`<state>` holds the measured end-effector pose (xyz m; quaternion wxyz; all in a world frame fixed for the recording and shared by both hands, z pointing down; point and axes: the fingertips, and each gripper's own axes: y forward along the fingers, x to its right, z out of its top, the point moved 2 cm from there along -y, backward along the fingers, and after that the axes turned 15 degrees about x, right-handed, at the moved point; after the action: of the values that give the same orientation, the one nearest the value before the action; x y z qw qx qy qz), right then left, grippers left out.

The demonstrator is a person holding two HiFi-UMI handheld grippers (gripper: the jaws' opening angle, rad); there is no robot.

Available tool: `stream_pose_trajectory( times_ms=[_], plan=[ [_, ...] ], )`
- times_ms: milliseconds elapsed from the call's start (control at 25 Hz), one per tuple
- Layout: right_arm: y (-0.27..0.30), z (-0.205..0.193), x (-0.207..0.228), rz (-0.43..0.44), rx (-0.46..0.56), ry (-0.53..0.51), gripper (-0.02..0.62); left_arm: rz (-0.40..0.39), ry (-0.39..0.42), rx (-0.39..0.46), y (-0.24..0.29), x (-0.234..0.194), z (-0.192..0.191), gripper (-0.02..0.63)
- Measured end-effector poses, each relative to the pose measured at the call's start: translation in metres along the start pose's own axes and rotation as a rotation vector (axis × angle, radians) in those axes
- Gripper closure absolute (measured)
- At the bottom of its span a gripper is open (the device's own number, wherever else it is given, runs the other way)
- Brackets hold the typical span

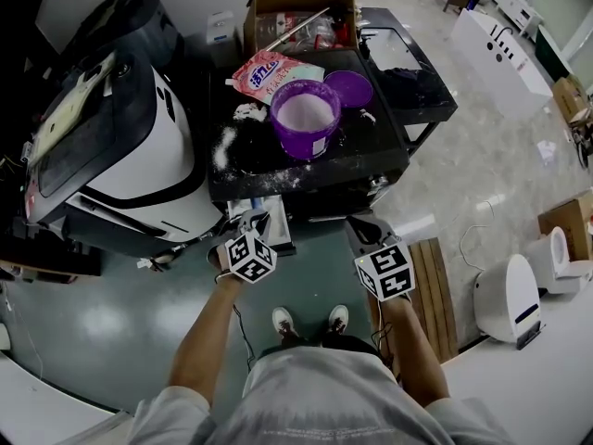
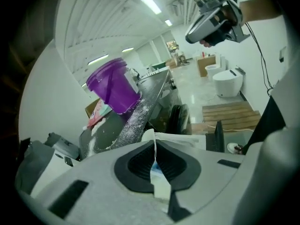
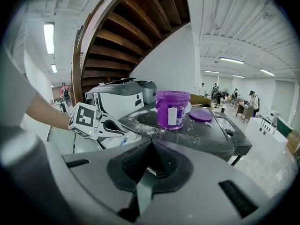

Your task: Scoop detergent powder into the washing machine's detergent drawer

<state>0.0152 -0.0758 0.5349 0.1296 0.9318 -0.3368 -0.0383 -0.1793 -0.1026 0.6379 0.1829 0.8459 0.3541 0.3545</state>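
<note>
A purple bucket of white powder stands open on the black table, its purple lid beside it. A pink detergent bag lies behind. A white detergent drawer with a blue part sticks out under the table's front edge. My left gripper is at the drawer, jaws closed on a thin white edge of it. My right gripper hovers shut and empty to the right, below table height. No scoop shows.
The washing machine stands left of the table. Spilled powder streaks the tabletop's left side. A cardboard box sits at the back. A wooden pallet and a white toilet are on the floor at the right.
</note>
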Motion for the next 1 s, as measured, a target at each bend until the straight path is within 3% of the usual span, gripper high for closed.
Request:
stream_pose_trajectory(
  times_ms=[160, 240, 360, 720, 800, 840, 1000],
  plan=[
    [-0.002, 0.002, -0.001, 0.0, 0.005, -0.004, 0.591, 0.014, 0.231, -0.007, -0.005, 0.003, 0.007, 0.592],
    [-0.004, 0.003, -0.001, -0.001, 0.008, -0.005, 0.591, 0.018, 0.307, 0.0, -0.008, 0.005, 0.011, 0.592],
    [-0.007, 0.003, -0.001, -0.005, 0.009, -0.007, 0.591, 0.025, 0.344, -0.01, -0.008, 0.007, 0.011, 0.592],
    [-0.016, 0.002, -0.002, -0.017, 0.009, -0.006, 0.591, 0.05, 0.358, -0.012, -0.01, 0.005, 0.013, 0.592],
    [-0.017, 0.002, -0.002, -0.018, 0.014, -0.007, 0.591, 0.061, 0.231, 0.006, -0.012, 0.002, 0.011, 0.592],
    [-0.017, 0.003, -0.003, -0.018, 0.015, -0.006, 0.591, 0.065, 0.104, 0.027, -0.012, -0.001, 0.009, 0.592],
    [-0.019, 0.005, -0.003, -0.017, 0.024, -0.001, 0.591, 0.091, -0.574, 0.157, -0.021, -0.013, 0.003, 0.592]
  ],
)
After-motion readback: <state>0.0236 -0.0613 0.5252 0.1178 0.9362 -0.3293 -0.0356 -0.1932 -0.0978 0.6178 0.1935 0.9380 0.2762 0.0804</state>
